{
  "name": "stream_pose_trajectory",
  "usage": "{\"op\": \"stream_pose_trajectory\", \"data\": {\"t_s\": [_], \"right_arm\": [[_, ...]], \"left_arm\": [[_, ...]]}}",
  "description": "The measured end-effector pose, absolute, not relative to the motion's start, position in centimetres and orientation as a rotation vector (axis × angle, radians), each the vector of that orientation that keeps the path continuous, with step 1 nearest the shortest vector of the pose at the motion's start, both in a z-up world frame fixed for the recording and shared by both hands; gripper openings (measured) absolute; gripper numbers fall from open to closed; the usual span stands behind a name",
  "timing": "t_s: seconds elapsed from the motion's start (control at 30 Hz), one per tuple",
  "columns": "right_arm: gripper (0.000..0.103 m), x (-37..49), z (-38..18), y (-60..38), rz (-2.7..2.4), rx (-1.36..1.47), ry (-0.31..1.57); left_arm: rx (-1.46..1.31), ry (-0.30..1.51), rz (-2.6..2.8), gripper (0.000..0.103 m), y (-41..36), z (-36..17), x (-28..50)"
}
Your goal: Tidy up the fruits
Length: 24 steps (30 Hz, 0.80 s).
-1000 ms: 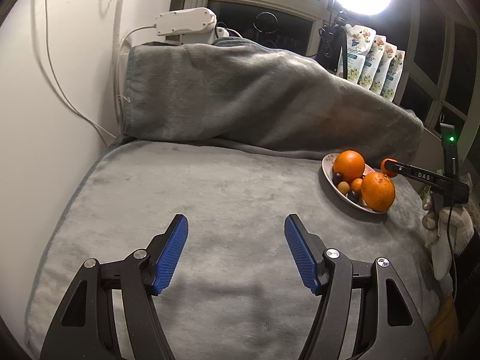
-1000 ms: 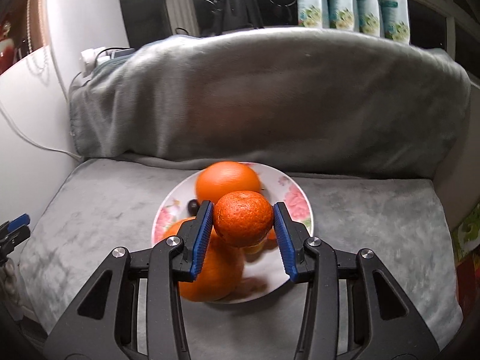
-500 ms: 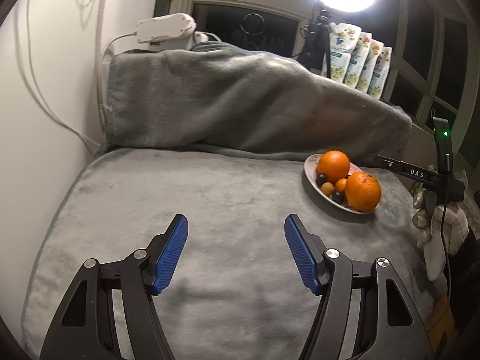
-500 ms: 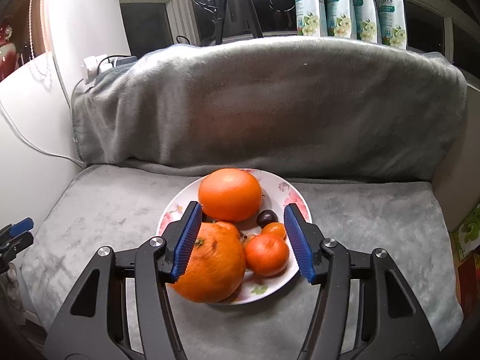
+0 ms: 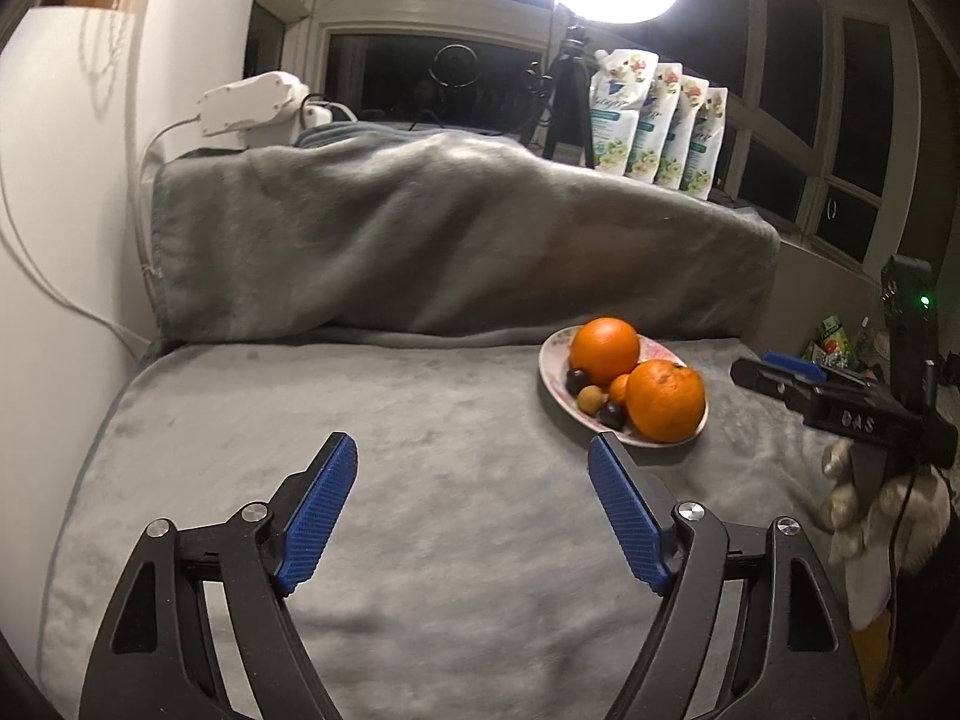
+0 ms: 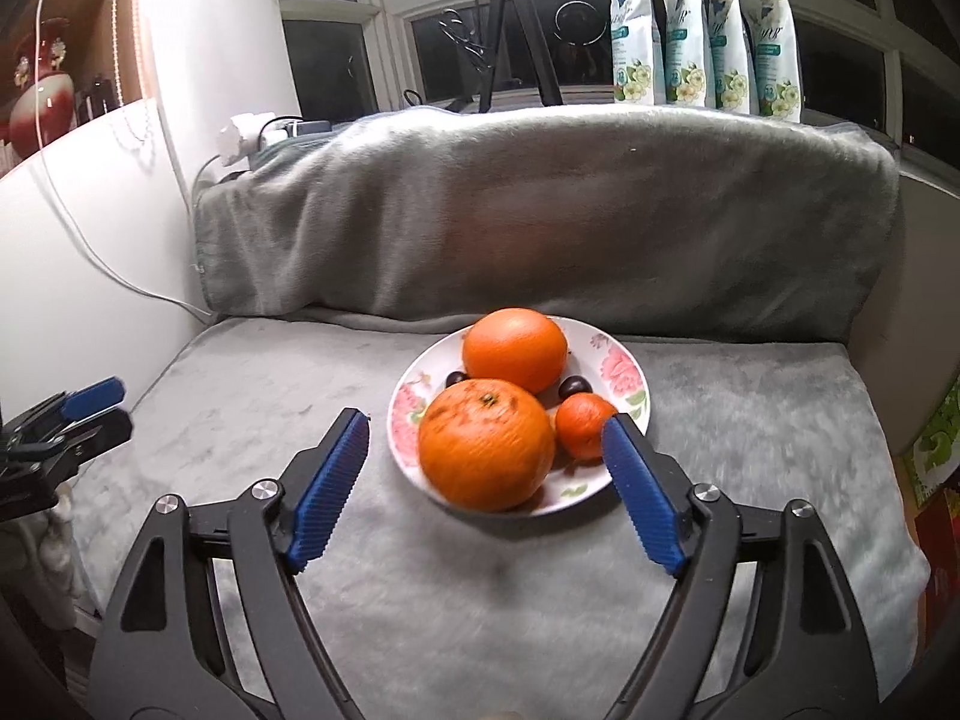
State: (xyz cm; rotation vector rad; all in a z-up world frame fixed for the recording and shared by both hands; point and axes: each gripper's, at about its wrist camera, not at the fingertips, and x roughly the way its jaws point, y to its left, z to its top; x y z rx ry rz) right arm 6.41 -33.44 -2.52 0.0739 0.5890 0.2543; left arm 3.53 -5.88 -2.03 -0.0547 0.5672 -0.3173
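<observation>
A floral white plate (image 6: 624,373) on the grey blanket holds two big oranges (image 6: 486,444) (image 6: 515,350), a small mandarin (image 6: 583,425) and dark small fruits (image 6: 575,385). My right gripper (image 6: 485,439) is open and empty, just in front of the plate, its jaws either side of the near orange. In the left wrist view the plate (image 5: 555,372) with its oranges (image 5: 665,400) lies to the right. My left gripper (image 5: 473,461) is open and empty over bare blanket, left of the plate. The right gripper also shows in the left wrist view (image 5: 780,369).
A blanket-covered backrest (image 6: 540,210) rises behind the plate. A white wall with a cable (image 5: 36,240) is at the left. Refill pouches (image 6: 702,30) and a tripod (image 6: 510,30) stand on the window sill behind. The blanket's right edge (image 6: 900,540) drops off.
My right gripper opened, let the mandarin go onto the plate and drew back. The left gripper stayed open while its view swung so the plate sits more central.
</observation>
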Motion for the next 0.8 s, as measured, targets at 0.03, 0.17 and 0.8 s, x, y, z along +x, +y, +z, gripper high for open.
{"op": "stream_pose_trajectory", "data": {"t_s": [0.03, 0.17, 0.8], "right_arm": [[0.084, 6.0, -2.5, -33.4, 0.250, 0.074, 0.585], [0.092, 4.0, -1.9, -33.3, 0.217, 0.075, 0.552], [0.103, 1.3, -2.4, -34.2, 0.097, 0.072, 0.527]], "left_arm": [[-0.053, 0.565, -0.320, 0.080, -6.1, -1.9, 3.5], [-0.045, 0.554, -0.332, 0.081, -7.1, -1.5, 3.4], [0.009, 0.593, -0.305, 0.088, -10.0, -2.1, 3.4]]}}
